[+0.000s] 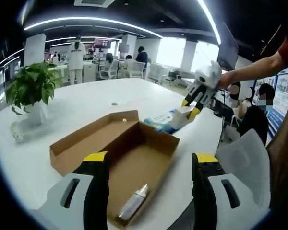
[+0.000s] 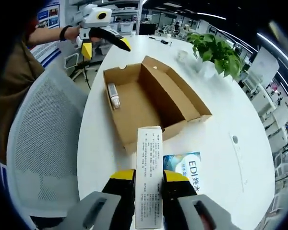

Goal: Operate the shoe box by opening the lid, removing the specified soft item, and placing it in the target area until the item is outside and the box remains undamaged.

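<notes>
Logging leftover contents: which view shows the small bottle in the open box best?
The right gripper view: the bottle lies whole on the box floor, seen from above. In the left gripper view, the bottle lies between that claw's jaws, foreshortened.

An open-plan office: a long white table (image 1: 62, 115) carries a potted plant (image 1: 31, 88), with a grey mesh chair (image 2: 43, 143) alongside. Beyond, people sit at desks with white office chairs (image 1: 116, 68) under curved ceiling light strips (image 1: 91, 20) and bright windows (image 1: 172, 50).
</notes>
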